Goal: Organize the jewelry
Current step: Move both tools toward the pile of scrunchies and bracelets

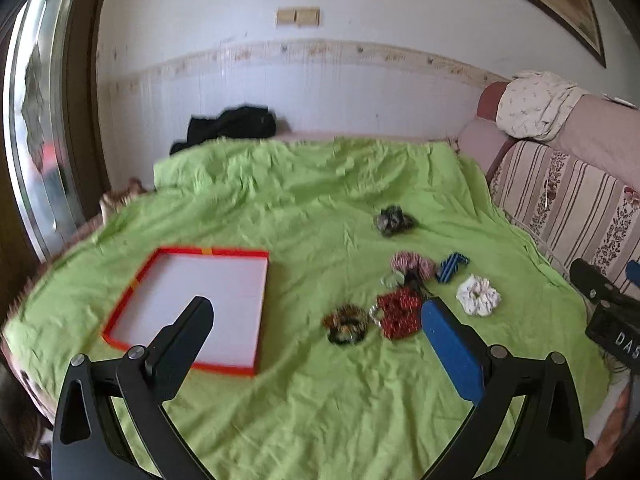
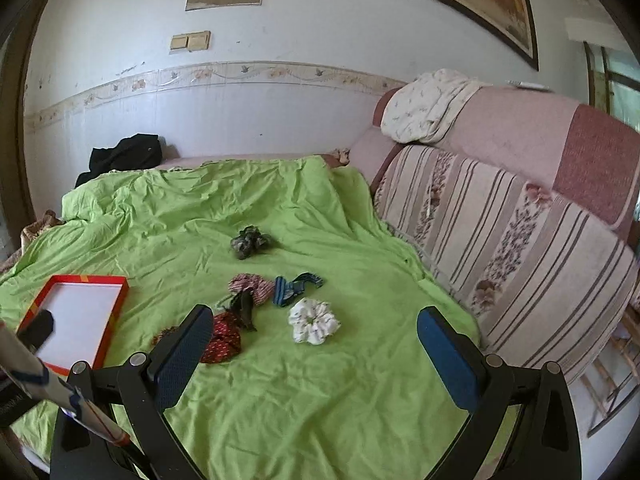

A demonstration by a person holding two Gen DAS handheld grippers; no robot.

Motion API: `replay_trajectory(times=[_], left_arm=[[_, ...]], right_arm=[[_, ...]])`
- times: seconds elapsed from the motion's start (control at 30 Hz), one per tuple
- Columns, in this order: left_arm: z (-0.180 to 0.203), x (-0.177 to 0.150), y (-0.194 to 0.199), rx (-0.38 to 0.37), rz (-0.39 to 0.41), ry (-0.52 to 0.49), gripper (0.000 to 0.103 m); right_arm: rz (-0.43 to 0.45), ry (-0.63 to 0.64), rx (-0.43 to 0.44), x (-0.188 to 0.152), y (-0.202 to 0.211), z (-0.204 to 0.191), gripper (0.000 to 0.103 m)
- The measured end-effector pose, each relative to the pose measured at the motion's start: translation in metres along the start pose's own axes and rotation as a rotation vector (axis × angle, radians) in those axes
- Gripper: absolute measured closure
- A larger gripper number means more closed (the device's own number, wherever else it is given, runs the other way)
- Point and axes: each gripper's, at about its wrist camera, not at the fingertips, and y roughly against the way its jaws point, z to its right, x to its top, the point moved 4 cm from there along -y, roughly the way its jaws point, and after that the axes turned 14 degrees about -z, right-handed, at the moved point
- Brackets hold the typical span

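Red-rimmed tray [image 1: 192,304] seen near bed's left edge, white inside, nothing in it; scrunchies [image 1: 404,300] scattered on green sheet [image 1: 280,208] toward right edge. Red scrunchie [image 2: 222,338] partly hidden. Left tongs [image 1: 316,334] and right tongs [image 2: 314,340] spread wide, holding nothing

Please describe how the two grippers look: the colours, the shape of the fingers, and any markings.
The left gripper and the right gripper look alike: black angular linkage arms with silver round pivot bolts, and two flat, rounded fingers with blue textured pads. White letters "DAS" mark the right gripper's black body in the left wrist view.
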Motion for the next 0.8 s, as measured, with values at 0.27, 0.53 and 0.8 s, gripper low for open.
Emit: replay_trajectory(times=[0.27,0.53,0.8], left_arm=[[0.001,-0.013,-0.041,0.026,-0.091,-0.040,0.000],[0.022,-0.019,-0.099,0.019,-0.189,-0.110,0.000],[0.049,-0.024,-0.155,0.003,-0.284,-0.173,0.000]], right_arm=[[-0.087,0.042,-0.009,-0.012,-0.044,-0.018,0.000],[-0.270,0.019,0.033,-0.023,-0.115,-0.008,0.000],[-0.359,0.022,-0.002,-0.031,-0.174,0.004,0.001]])
